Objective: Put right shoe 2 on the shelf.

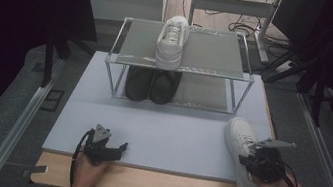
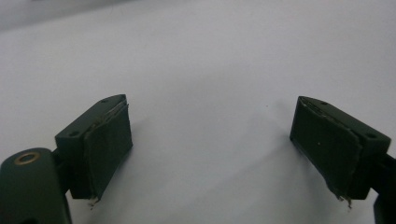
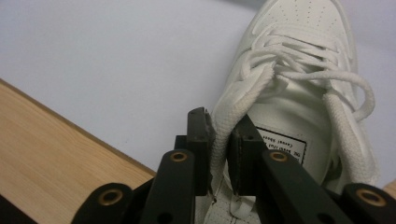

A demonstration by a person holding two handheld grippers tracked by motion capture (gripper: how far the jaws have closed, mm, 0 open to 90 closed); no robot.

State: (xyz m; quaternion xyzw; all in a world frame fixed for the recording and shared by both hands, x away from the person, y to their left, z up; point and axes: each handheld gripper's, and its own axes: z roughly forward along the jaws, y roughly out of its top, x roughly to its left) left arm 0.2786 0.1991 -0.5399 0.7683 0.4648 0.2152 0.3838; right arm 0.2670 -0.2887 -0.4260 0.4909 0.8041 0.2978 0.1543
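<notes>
1. Right gripper: pinching the side wall of a white sneaker at the collar, one jaw inside the opening and one outside. Probably held at this edge because it is thin and stiff enough for a firm hold.
2. Sneaker in the high view: at the near right corner of the grey mat, toe away from the person, heel beyond the mat edge above the wooden table edge. Whether resting or slightly lifted: cannot tell.
3. Left gripper: near the front left of the mat, jaws spread wide, nothing between the pads, only bare mat below. Seemingly parked low, out of the way of the other hand.
4. Rack at the far side of the mat: second white sneaker on the top shelf, left of the middle, with free room beside it. Likely the place for the held one, so as to make a pair.
5. Pair of dark shoes on the lower shelf, side by side, touching.
</notes>
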